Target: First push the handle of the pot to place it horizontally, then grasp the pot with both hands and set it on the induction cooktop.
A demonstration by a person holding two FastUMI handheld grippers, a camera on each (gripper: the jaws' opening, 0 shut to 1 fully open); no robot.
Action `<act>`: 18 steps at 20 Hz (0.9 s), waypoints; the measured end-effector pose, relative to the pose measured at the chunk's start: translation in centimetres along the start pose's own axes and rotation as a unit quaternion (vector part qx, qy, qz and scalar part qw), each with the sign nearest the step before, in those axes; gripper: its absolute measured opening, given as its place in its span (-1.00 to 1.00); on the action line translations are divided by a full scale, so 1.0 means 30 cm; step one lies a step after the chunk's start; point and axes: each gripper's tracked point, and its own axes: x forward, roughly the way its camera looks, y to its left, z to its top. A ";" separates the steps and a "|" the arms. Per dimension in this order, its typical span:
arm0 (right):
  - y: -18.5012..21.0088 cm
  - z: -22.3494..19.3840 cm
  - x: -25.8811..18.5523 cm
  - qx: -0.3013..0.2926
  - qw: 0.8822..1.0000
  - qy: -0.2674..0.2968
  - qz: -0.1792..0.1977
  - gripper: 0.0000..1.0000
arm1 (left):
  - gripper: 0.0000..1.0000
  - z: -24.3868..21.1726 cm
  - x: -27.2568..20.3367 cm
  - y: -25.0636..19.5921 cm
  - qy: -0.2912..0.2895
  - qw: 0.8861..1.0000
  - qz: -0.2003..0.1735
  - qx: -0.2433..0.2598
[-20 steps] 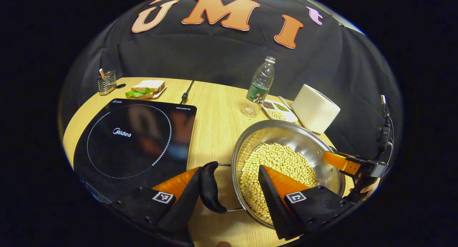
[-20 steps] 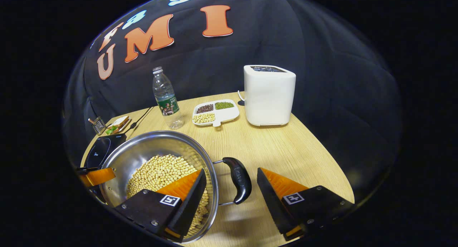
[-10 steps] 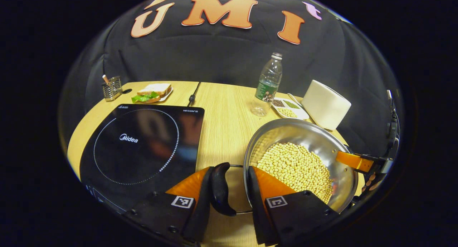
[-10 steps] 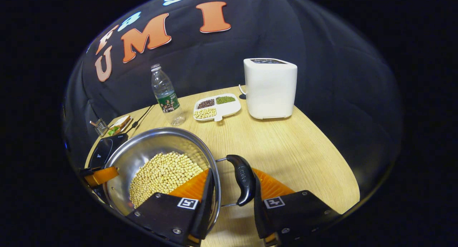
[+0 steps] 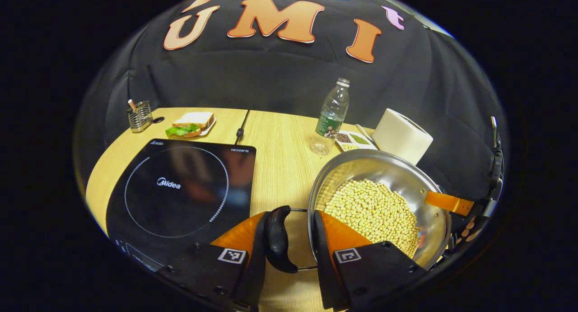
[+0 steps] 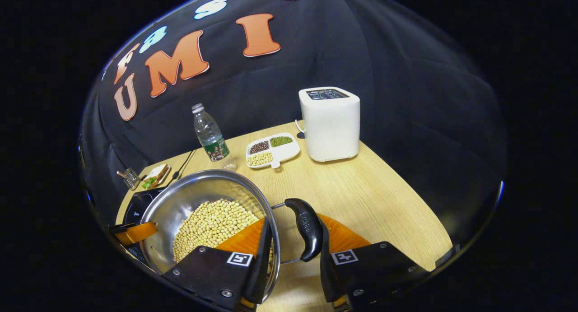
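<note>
Two grippers hold the shiny round metal pot (image 5: 384,199) full of pale beans. Left gripper (image 5: 289,244) and right gripper (image 6: 293,244) each squeeze a black side handle against the rim. It sits beside the black flat cooktop (image 5: 180,190). Probably heavy and slippery; lift level.
</note>
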 end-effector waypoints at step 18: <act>0.461 0.150 -0.139 -0.007 0.998 -0.032 0.046 -0.02 | 0.14 0.273 -0.248 0.381 -0.055 0.998 0.030 -0.008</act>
